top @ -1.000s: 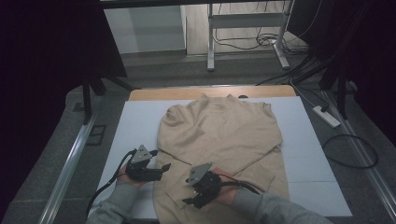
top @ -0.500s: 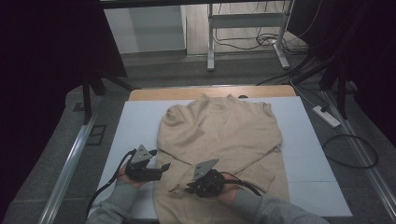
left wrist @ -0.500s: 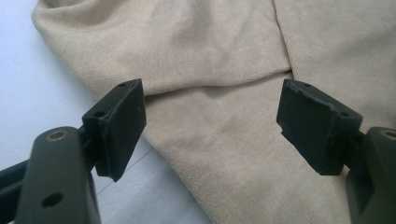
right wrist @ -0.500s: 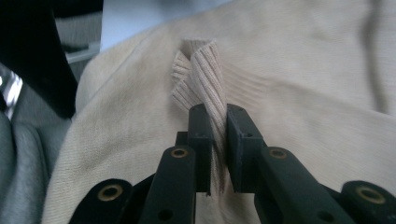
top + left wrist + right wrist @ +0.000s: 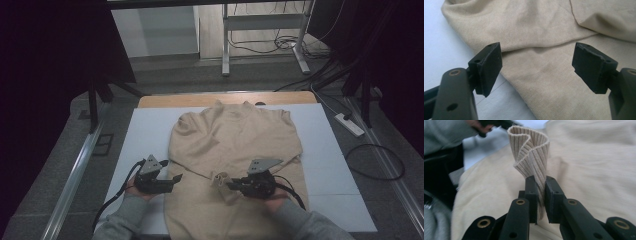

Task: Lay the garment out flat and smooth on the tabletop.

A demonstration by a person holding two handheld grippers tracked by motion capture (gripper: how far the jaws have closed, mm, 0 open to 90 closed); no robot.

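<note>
You have the ribbed cuff (image 5: 531,152) of the beige sweater (image 5: 235,145) pinched between the jaws of your right gripper (image 5: 231,184), which have just been closing on it; it sits over the garment's lower middle. Your left gripper (image 5: 176,177) hangs released at the sweater's left edge, nothing between its jaws. The sweater lies flat on the white mat (image 5: 330,150). To fold the sleeve well, I'd carry the cuff low and level across the body, keeping the fabric from bunching. Count: one sweater, one mat, two grippers.
</note>
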